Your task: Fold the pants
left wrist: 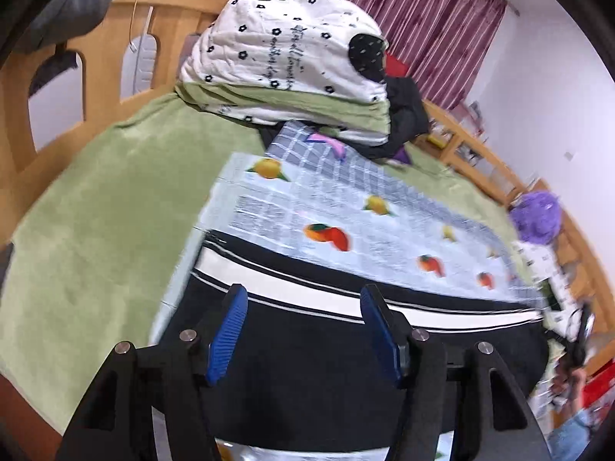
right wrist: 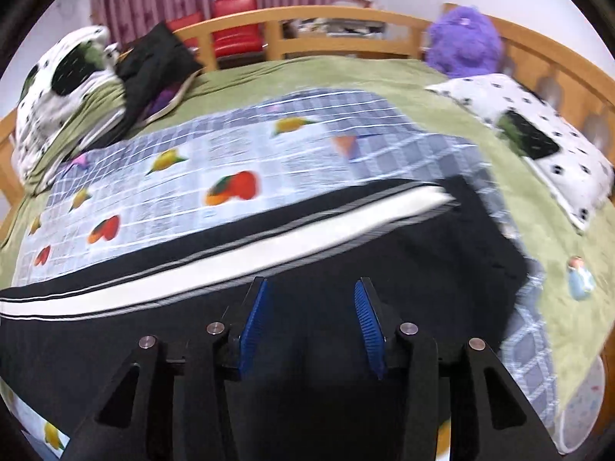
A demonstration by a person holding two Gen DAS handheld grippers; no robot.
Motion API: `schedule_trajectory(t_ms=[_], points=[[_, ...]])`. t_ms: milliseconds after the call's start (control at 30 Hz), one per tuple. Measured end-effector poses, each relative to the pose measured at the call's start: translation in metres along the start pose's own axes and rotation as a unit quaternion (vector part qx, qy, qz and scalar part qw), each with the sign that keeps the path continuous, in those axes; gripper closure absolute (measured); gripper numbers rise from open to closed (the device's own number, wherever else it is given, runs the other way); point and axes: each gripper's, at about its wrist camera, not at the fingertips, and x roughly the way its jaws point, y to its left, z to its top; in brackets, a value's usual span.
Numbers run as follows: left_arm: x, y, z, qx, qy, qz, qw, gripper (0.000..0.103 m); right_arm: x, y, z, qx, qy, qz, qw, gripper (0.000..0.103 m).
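Lying flat on a fruit-print checked cloth [left wrist: 346, 207] over the green bedspread [left wrist: 96, 207], the black pants [left wrist: 326, 365] with white side stripes sit right under both grippers. Left gripper [left wrist: 303, 330] hangs above the dark fabric, blue pads [left wrist: 226, 334] apart, nothing between them, not touching the cloth as far as visible. Right gripper [right wrist: 311, 326] same: jaws parted, empty, over the black pants near the stripe [right wrist: 269, 246]. Both views motion-blurred. Folded floral quilt [left wrist: 284, 50] stacked at the bed's far end, black garment [right wrist: 153, 61] beside it. Purple plush toy [right wrist: 465, 38] against the wooden bed rail [right wrist: 346, 15], spotted pillow [right wrist: 538, 142] near it. Red chairs [right wrist: 234, 23] behind the rail, maroon curtain [left wrist: 415, 11] at back.
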Motion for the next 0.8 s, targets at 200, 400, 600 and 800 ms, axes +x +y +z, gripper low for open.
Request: schedule_trajectory(t_ms=[200, 400, 600, 800], points=[[0.057, 0.018, 0.002, -0.007, 0.039, 0.030, 0.9987, 0.044, 0.033, 0.060, 0.004, -0.018, 0.020, 0.028, 0.999, 0.057], [0.106, 0.033, 0.018, -0.014, 0.046, 0.076, 0.9960, 0.045, 0.050, 0.085, 0.003, -0.043, 0.033, 0.026, 0.998, 0.057], [0.148, 0.052, 0.031, -0.010, 0.065, 0.123, 0.9902, 0.054, 0.057, 0.085, -0.005, -0.055, 0.046, 0.009, 0.997, 0.057], [0.113, 0.059, 0.040, -0.020, -0.016, 0.076, 0.9968, 0.085, 0.058, 0.092, -0.005, -0.070, 0.040, 0.012, 0.997, 0.057]])
